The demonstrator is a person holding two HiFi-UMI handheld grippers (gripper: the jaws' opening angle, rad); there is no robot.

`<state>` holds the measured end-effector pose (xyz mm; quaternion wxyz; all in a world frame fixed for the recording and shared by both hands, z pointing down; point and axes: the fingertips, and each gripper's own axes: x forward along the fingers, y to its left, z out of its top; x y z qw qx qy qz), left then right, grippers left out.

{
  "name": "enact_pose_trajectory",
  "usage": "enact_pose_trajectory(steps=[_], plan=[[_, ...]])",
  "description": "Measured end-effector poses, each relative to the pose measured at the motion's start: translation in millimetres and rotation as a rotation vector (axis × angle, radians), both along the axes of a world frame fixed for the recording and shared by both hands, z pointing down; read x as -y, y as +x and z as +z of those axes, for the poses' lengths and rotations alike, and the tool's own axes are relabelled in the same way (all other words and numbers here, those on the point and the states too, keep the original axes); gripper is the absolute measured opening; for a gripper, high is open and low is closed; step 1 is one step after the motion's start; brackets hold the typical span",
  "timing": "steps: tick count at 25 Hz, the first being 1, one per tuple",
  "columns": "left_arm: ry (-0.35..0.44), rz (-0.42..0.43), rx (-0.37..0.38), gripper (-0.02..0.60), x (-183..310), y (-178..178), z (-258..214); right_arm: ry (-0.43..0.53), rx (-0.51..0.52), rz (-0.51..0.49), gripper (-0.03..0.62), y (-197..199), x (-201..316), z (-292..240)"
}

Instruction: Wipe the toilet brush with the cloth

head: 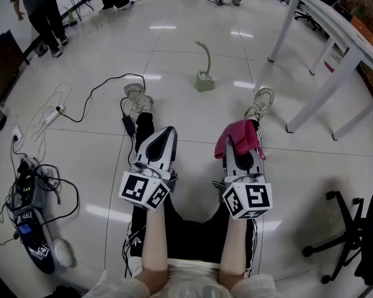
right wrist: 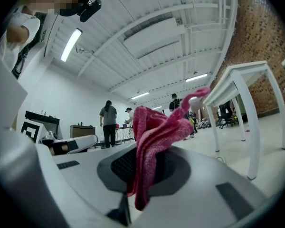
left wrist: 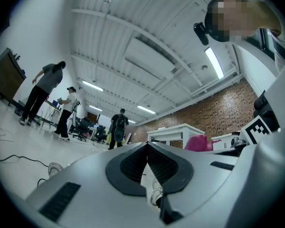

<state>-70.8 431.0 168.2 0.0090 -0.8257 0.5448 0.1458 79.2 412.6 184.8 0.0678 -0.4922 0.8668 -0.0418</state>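
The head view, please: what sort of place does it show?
Probably an open lab or workshop hall: long white tables beside a red brick wall, black cables and a white power strip trailing over the glossy pale tiled floor.

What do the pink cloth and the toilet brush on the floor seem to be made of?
The cloth looks like soft terry or microfibre: a fuzzy pink surface that folds limply. The toilet brush looks like matte pale grey plastic, perhaps; it is too small to be sure.
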Motion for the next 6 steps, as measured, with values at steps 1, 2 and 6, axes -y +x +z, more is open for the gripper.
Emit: enact_pose_trajectory(steps=[1,2,6], plan=[[-0.001,-0.003,0.000,0.005,0.6,-1.6,0.6,-0.001,-0.003,0.000,0.032,-0.9,1.1,0.9],[-0.002,-0.006,0.001,0.005,1.5,-3.2,1.1,-0.002,-0.008,0.000,0.032,-1.8,2.4,1.8],[0.000,-0.016,-0.001,0.005,5.0,-8.6,3.5,-0.003,-0.023,-0.005,0.032,-5.8,8.7,5.5]])
